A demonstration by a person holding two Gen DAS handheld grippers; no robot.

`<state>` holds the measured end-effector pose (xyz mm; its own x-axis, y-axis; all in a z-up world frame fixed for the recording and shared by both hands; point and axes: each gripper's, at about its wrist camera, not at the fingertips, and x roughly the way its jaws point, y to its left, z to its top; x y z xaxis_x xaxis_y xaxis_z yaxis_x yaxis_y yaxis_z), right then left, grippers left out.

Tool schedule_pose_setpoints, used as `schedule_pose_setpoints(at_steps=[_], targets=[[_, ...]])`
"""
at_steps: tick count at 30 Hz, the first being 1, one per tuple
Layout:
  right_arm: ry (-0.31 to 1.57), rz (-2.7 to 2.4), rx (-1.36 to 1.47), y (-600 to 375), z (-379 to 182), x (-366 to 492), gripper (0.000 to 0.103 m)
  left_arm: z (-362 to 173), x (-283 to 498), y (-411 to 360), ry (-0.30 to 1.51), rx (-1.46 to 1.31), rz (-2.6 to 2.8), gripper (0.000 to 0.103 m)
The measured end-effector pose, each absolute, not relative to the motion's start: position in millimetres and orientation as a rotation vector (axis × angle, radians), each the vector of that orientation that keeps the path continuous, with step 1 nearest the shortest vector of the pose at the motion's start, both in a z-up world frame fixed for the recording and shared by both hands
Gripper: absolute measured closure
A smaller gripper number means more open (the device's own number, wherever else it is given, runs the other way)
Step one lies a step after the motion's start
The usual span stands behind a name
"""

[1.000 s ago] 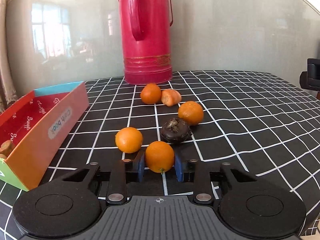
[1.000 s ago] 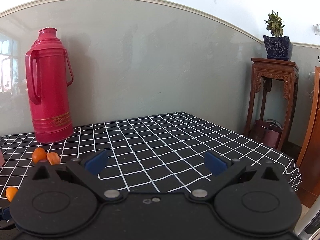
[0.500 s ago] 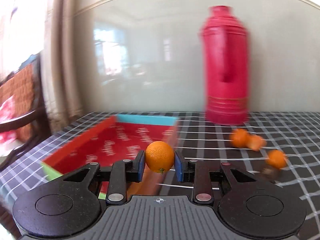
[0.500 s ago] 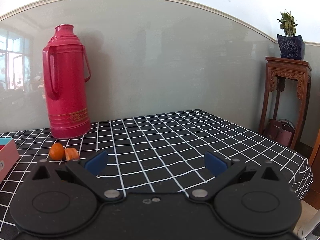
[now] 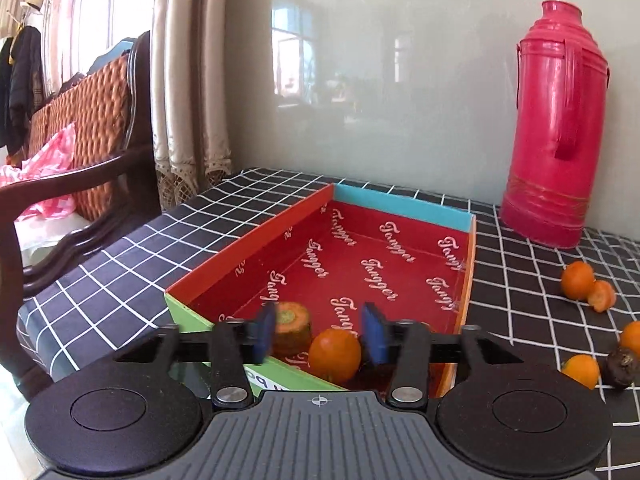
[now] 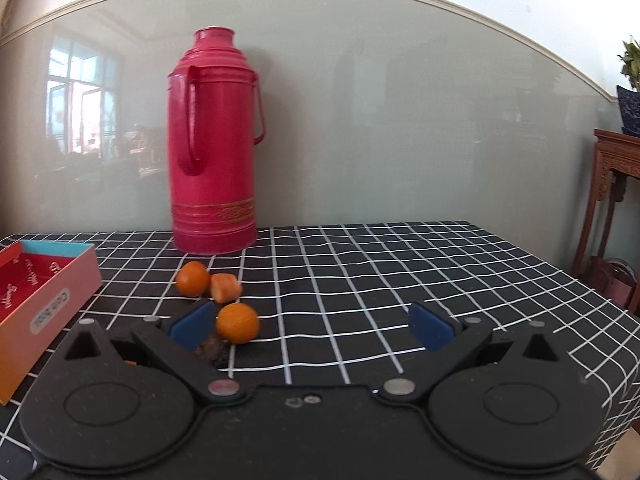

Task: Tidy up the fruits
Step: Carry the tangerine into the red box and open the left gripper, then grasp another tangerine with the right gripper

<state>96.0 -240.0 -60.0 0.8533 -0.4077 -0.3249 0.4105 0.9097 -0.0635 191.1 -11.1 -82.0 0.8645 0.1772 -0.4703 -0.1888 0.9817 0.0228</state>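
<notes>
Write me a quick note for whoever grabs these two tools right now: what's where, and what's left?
Left hand-held gripper: open over the red box; an orange sits below it in the box, beside a carrot piece.
Right hand-held gripper: open, empty, low over the table.
Left to do: three oranges, a carrot chunk and a dark fruit lie on the cloth near the red thermos.
</notes>
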Motion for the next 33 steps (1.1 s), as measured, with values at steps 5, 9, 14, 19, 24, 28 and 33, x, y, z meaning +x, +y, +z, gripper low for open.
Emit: schedule_pose_setpoints(at_steps=[5,9,14,19,24,28,33], targets=[[0.362,-0.354,0.041,-228,-64,106,0.006,-73,176,-8,0.414,-0.010,0.223,0.019],[0.389,-0.284,0.034,-213,-68,116,0.012,-68,171,5,0.379,-0.016,0.255,0.017],[0.435,-0.216,0.029,-196,-75,131,0.025,-65,164,32,0.351,-0.052,0.324,0.005],[0.526,-0.159,0.095,-191,-87,152,0.038,-68,165,58,0.375,-0.085,0.357,0.005],[0.590,-0.133,0.138,-187,-97,170,0.058,-69,162,73,0.378,-0.097,0.376,0.005],[0.604,-0.135,0.149,-185,-101,181,0.060,-71,161,77,0.376,-0.075,0.385,0.005],[0.606,-0.141,0.132,-181,-103,188,0.076,-72,159,86,0.377,-0.068,0.402,0.005]])
